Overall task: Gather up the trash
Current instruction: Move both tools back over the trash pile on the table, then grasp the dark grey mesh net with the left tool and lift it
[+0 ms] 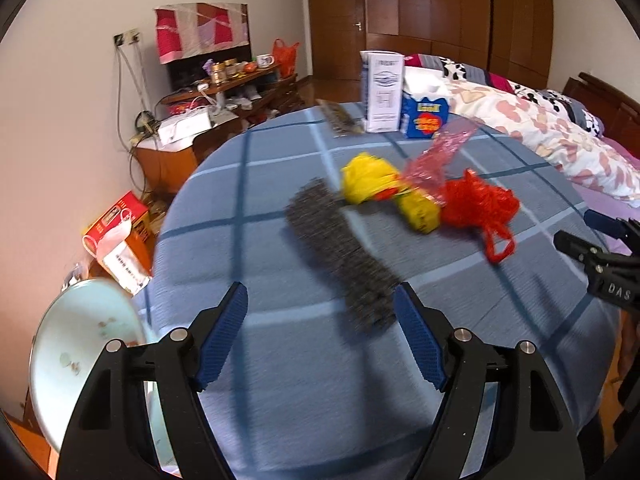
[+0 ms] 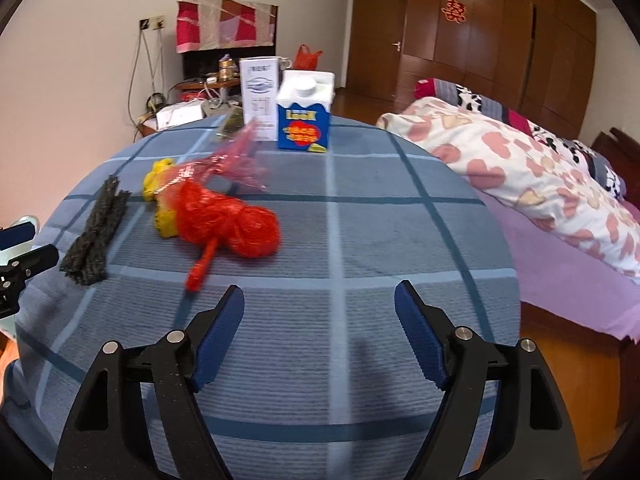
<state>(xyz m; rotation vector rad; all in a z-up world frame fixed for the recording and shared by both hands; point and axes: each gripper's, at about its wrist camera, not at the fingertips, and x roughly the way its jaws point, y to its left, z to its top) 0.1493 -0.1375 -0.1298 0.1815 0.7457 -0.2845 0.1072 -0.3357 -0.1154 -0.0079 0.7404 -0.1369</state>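
Left gripper point(image 1: 320, 336) hovering above the near part of the tabletop point(image 1: 260, 220), blue-padded fingers spread wide, nothing between them. Near end of a dark grey strip point(image 1: 340, 256) lying just ahead of the right-hand finger pad, running diagonally away across the blue checked cloth; touching or merely close, cannot tell through the blur. Beyond the strip, bunched together near the middle of the tabletop: a crumpled yellow bag point(image 1: 370, 178), a smaller yellow lump point(image 1: 418, 212), a pink see-through bag point(image 1: 436, 160) and a red mesh bag point(image 1: 478, 206) with one loop handle trailing toward the near edge. At the far edge, standing upright side by side: a white box point(image 1: 382, 92) and a blue carton point(image 1: 426, 114) with a white top. A dark flat packet point(image 1: 340, 118) lying left of the white box. Pale round bin point(image 1: 84, 340) below the tabletop's left edge.

Right gripper point(image 2: 320, 336) likewise spread apart and empty, held over bare cloth at the near side, well short of the red mesh bag, which sits ahead and to its left. Bed point(image 2: 540, 184) with a heart-patterned quilt off to the right.
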